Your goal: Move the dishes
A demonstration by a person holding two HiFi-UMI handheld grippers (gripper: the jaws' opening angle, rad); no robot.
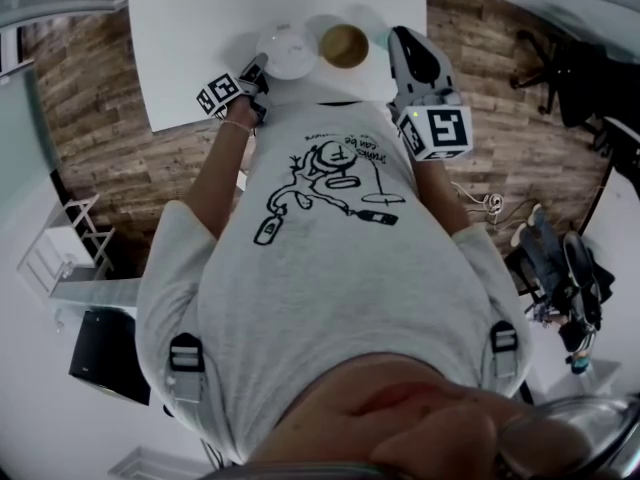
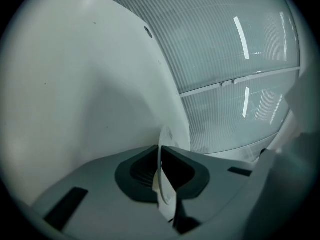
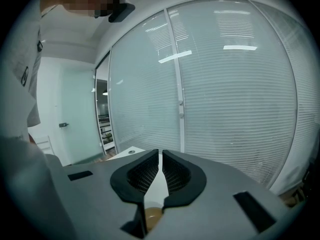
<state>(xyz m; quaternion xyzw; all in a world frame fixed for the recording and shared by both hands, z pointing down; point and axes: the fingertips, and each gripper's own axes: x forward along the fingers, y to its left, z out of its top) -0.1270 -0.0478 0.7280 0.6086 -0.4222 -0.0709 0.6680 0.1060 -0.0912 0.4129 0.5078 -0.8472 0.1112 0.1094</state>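
Over the near edge of the white table (image 1: 190,28), two dishes are held side by side. The white plate (image 1: 287,50) is pinched by its thin rim in the left gripper (image 2: 161,156), jaws almost together; with any tilt it could be levered out. The brown-lined bowl (image 1: 344,45) is clamped likewise in the right gripper (image 3: 160,164). The rims sit close, so a knock is risked.
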